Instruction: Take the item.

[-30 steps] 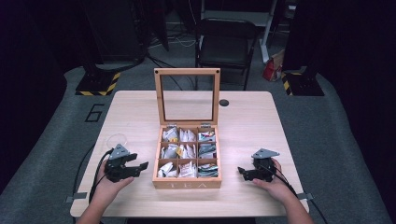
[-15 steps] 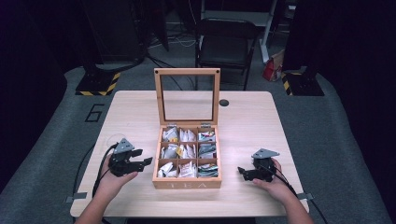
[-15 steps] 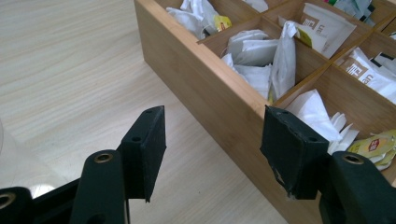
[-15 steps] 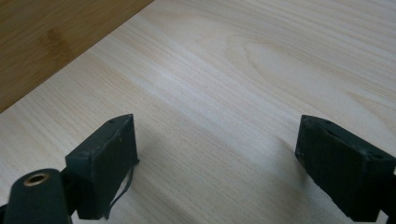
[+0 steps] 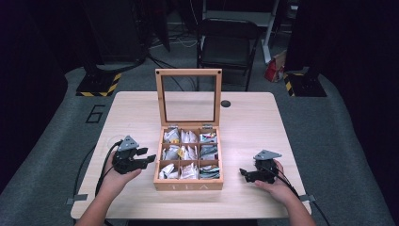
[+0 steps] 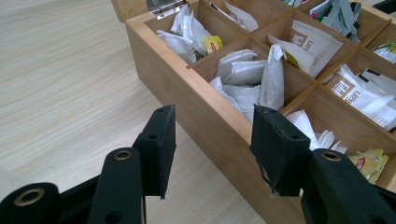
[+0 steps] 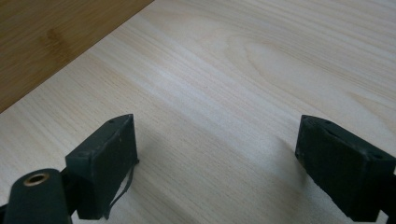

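A wooden tea box [image 5: 188, 185] stands mid-table, its glass-paned lid [image 5: 188, 73] raised upright at the back. Its compartments hold several tea bags [image 5: 188, 153]. My left gripper [image 5: 147, 156] hovers just left of the box, open and holding nothing. In the left gripper view the left gripper [image 6: 212, 126] points at the box's left wall [image 6: 187, 93], with white tea bags [image 6: 252, 77] behind it. My right gripper [image 5: 243, 173] rests on the table right of the box. In the right gripper view the right gripper [image 7: 215, 140] is wide open over bare wood, with the box wall [image 7: 46, 37] at upper left.
The light wooden table [image 5: 141, 113] has a small black round grommet [image 5: 226, 103] behind the box. A black chair [image 5: 228, 44] stands beyond the far edge. Cables trail from both grippers off the near edge.
My left gripper has moved right and a little forward, closer to the box's left wall. The right gripper and the box have stayed put.
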Demonstrator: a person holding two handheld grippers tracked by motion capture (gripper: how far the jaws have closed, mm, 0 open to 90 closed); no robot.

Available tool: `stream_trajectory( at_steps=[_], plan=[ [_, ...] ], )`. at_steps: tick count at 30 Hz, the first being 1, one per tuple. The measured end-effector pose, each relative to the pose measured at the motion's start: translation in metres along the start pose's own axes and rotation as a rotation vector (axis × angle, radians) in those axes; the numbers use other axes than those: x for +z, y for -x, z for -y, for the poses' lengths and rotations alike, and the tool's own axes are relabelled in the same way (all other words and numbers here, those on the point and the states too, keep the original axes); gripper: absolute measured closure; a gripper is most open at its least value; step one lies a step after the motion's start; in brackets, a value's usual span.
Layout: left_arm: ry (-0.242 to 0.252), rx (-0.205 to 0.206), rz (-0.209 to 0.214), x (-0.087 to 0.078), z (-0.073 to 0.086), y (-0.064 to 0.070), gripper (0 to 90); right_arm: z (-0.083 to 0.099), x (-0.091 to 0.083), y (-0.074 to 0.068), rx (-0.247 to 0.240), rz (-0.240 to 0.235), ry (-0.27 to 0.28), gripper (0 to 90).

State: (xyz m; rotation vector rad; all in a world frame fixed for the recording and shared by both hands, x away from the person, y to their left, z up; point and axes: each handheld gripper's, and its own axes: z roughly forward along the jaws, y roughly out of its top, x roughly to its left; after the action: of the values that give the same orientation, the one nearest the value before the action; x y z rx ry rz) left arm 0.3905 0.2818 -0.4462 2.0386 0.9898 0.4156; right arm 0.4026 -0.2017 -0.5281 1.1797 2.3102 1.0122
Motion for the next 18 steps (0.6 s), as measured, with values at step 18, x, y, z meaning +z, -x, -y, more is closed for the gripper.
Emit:
stream_trajectory(
  at_steps=[18],
  plan=[
    [-0.002, 0.015, 0.018, 0.004, -0.018, 0.003, 52.8, 0.000, 0.000, 0.000, 0.000, 0.001, 0.000, 12.1]
  ],
)
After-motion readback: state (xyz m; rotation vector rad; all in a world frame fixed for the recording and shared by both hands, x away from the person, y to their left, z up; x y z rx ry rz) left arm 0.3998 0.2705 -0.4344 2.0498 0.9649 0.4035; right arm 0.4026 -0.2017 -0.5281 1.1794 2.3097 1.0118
